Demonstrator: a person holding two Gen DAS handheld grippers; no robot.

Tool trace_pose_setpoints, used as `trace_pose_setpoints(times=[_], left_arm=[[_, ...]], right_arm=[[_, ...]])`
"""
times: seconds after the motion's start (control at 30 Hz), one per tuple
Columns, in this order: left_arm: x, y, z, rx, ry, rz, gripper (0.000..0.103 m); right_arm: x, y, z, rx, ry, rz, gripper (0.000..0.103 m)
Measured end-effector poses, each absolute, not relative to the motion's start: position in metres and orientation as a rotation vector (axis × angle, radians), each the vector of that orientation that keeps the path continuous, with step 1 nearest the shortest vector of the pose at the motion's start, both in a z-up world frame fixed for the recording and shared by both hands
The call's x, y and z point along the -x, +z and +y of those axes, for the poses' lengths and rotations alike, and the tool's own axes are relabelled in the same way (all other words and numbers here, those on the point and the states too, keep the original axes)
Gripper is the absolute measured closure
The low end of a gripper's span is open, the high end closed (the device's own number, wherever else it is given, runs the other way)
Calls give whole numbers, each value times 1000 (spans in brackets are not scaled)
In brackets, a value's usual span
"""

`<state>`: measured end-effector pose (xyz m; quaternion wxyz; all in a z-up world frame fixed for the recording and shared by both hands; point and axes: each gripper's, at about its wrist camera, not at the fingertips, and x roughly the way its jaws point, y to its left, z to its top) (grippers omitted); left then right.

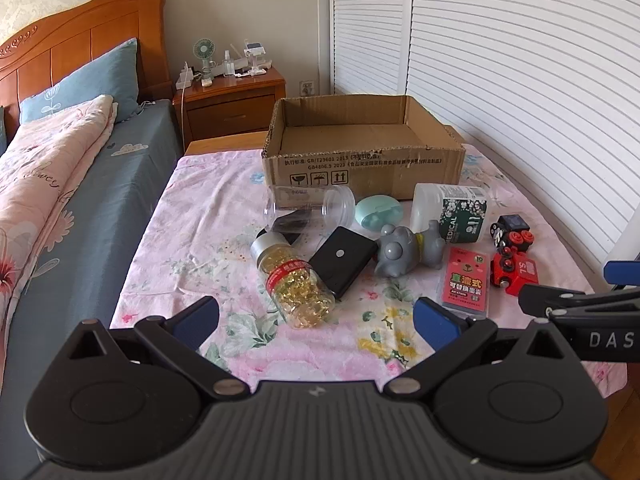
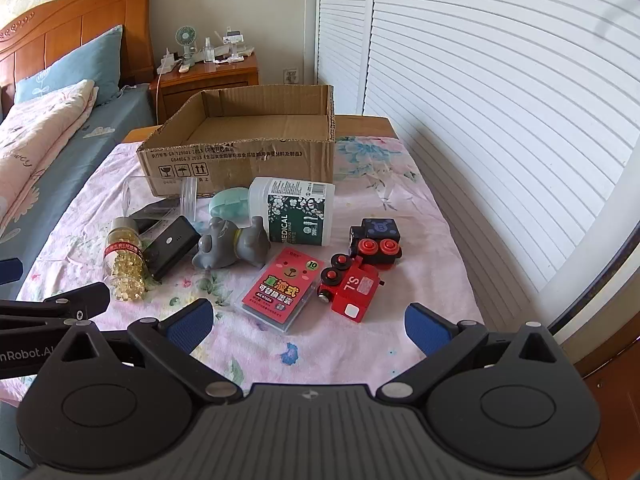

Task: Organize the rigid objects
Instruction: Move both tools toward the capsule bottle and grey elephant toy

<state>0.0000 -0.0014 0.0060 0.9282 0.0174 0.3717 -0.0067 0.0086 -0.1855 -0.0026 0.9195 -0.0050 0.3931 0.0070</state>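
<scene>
An open cardboard box [image 1: 362, 160] [image 2: 240, 152] stands at the far side of a floral-cloth table. In front of it lie a bottle of yellow capsules [image 1: 294, 280] [image 2: 122, 266], a black case [image 1: 342, 266] [image 2: 170, 250], a clear jar [image 1: 308, 208], a mint case [image 1: 378, 212], a grey toy [image 1: 406, 250] [image 2: 232, 246], a white swab tub [image 1: 452, 212] [image 2: 296, 210], a pink card pack [image 1: 466, 282] [image 2: 282, 288] and a red toy train [image 1: 512, 256] [image 2: 358, 276]. My left gripper [image 1: 316, 322] is open and empty, near the capsule bottle. My right gripper [image 2: 308, 326] is open and empty, near the pink pack and train.
A bed [image 1: 60, 184] with a pink quilt lies left of the table. A wooden nightstand [image 1: 232, 100] with small items stands behind. White louvred doors [image 1: 500, 60] run along the right. The table's near edge [image 2: 320, 376] lies just before the right gripper.
</scene>
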Motion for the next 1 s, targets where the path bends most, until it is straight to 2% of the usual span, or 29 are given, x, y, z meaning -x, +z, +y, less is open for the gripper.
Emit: trace_pose_setpoints(times=[1.0], left_arm=[[-8, 4, 1, -61, -61, 753, 1]], right_arm=[[-15, -2, -186, 19, 32, 797, 0]])
